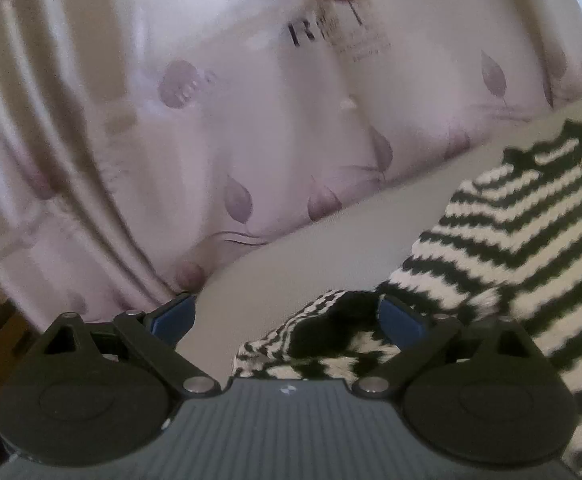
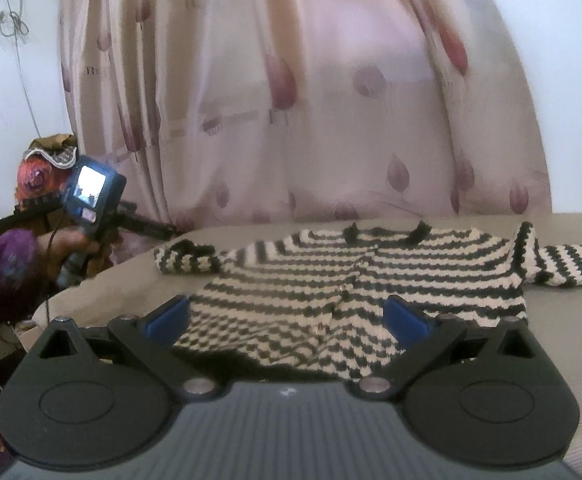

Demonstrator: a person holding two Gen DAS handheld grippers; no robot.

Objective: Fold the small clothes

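A pale curtain (image 2: 291, 100) printed with mauve leaves hangs behind a beige counter (image 2: 131, 280), on which a black-and-white striped knit cardigan (image 2: 331, 280) lies spread flat, front up, both sleeves out to the sides.

Left: the left gripper (image 1: 287, 316), seen from the right wrist camera at the counter's left edge in the person's hand, has its jaws spread wide and holding nothing. From its own camera, the cuff end of the left sleeve (image 1: 331, 336) lies between and just under the blue pads (image 1: 175, 316); contact cannot be confirmed.

Right: the right gripper (image 2: 287, 320) hovers over the cardigan's lower hem, jaws likewise wide open and empty, straddling the buttoned front.

The step in hand appears to be the first fold. To do it well, pinch the sleeve near the cuff, taking the whole knit thickness, and carry it straight across the body while keeping the hem flat.
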